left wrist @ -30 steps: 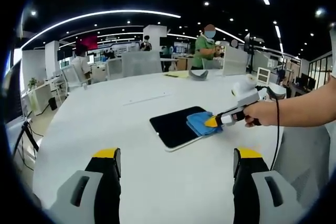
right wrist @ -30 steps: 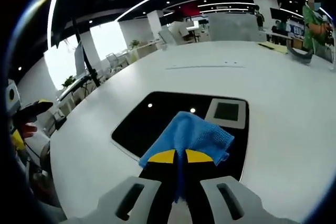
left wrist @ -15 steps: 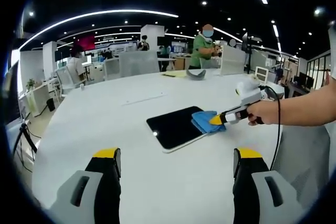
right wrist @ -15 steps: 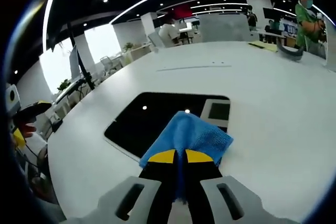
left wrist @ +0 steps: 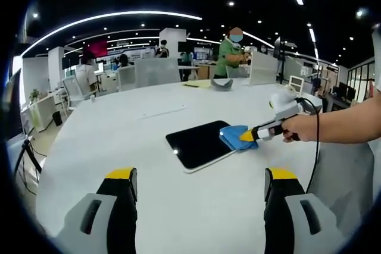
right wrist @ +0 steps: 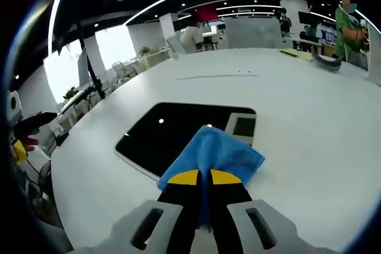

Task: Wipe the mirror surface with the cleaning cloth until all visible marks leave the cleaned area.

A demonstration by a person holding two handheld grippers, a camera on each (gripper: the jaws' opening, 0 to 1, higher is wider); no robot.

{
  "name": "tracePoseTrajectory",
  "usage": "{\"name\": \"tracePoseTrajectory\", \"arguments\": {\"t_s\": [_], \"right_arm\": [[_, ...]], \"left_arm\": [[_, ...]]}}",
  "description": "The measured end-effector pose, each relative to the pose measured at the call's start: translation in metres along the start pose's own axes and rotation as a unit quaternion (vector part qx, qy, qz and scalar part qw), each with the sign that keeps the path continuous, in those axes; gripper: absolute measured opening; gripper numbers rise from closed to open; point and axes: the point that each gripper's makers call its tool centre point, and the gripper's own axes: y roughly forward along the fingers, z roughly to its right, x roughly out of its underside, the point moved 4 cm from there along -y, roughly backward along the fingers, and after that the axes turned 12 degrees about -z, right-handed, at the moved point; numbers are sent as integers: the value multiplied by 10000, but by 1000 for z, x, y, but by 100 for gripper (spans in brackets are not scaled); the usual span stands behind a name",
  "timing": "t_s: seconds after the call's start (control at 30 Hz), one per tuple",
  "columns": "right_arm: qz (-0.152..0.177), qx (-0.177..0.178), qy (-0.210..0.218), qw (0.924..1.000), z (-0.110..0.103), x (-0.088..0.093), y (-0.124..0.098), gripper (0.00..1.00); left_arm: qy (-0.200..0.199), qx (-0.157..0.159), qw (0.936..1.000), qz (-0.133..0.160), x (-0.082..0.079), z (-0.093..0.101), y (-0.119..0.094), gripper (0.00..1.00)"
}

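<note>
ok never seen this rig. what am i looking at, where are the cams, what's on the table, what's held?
No robot arm here: a person holds a two-jaw gripper in each hand, and each carries a fisheye camera looking along its own jaws. In the left gripper view, the left gripper hangs open over the white table, holding nothing. The right gripper is shut on a blue cleaning cloth, which rests on the near edge of a flat dark mirror lying on the table. The left gripper view also catches the person's hand. Behind is an office.
</note>
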Motion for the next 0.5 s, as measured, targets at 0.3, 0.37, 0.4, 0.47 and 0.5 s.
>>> {"name": "tracePoseTrajectory", "arguments": {"t_s": [0.3,0.37,0.4,0.47,0.5], "right_arm": [[31,-54,148,9999,1,0,0,1],[23,-61,159,9999,2,-1,1,1],[17,-69,170,9998,2,-1,2,1],[11,-80,186,9998,2,-2,2,1],[1,-85,184,9998,2,-3,3,1]], "left_arm": [[-97,-65,9999,-13,6,-1,-4,89],[-109,-78,9999,-8,6,-2,-5,89],[-114,-86,9999,-9,6,-2,-5,89],[-106,-101,9999,-19,7,-2,-5,89],[-115,-104,9999,-20,7,-3,-6,89]]}}
